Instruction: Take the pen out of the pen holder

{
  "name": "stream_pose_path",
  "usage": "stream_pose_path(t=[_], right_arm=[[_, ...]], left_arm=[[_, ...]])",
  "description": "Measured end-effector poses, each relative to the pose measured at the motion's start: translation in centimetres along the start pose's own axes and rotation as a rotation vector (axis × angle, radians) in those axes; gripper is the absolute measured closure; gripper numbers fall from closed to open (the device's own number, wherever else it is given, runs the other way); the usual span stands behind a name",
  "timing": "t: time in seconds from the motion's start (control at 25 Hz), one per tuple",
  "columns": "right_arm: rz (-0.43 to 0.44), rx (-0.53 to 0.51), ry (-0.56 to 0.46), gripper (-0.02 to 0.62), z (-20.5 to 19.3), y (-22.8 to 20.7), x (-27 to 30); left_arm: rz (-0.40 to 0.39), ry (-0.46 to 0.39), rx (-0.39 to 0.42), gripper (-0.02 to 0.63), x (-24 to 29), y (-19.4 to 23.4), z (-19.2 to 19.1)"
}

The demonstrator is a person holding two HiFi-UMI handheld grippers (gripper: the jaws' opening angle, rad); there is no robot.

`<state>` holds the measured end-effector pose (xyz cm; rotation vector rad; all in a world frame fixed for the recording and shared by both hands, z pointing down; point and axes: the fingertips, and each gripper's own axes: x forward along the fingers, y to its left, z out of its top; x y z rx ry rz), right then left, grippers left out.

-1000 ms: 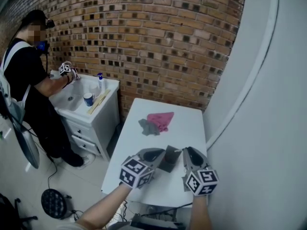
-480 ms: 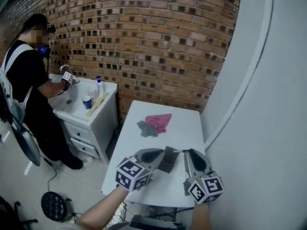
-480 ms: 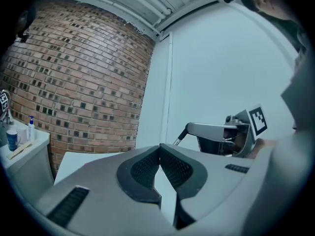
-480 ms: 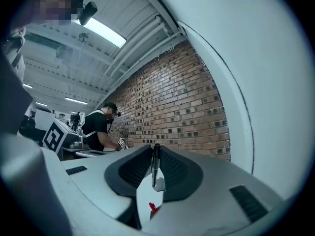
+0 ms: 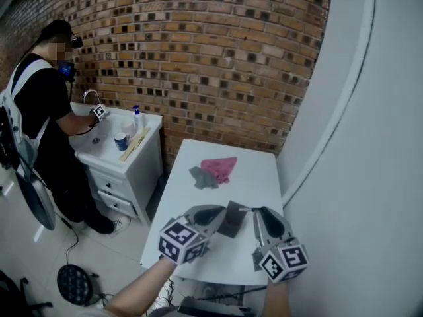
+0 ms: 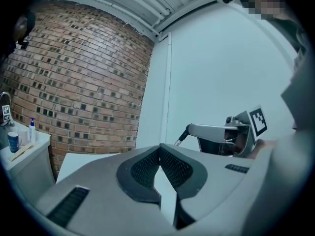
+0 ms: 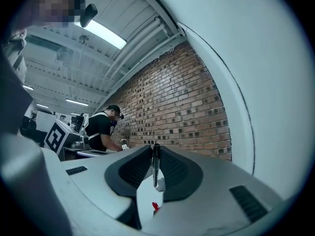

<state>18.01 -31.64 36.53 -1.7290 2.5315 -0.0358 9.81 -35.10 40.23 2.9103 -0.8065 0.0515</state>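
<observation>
Pink cloth on white table

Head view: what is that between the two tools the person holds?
In the head view, a dark grey pen holder sits between the left tool and the right tool, which grips a pen.

From the head, looks steeply down on the white table. From close behind each jaw pair, faces level. Shared: far brick wall.
</observation>
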Motion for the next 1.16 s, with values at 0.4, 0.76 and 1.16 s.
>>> stream_pose_path(t=[0.4, 0.76, 1.16], right_arm=[[0.005, -0.008, -0.007, 0.539, -0.17, 0.28, -0.22], [0.011, -0.01, -0.013, 0.54, 0.01, 0.3, -0.56], [0.004, -0.002, -0.006, 0.54, -0.09, 0.29, -0.91]], left_arm=[[0.006, -0.003, 0.009, 0.598, -0.27, -0.33, 0.25], [0.009, -0.005, 0.01, 0.598, -0.22, -0.65, 0.25], [0.013, -0.002, 0.016, 0.598, -0.17, -0.9, -0.1]])
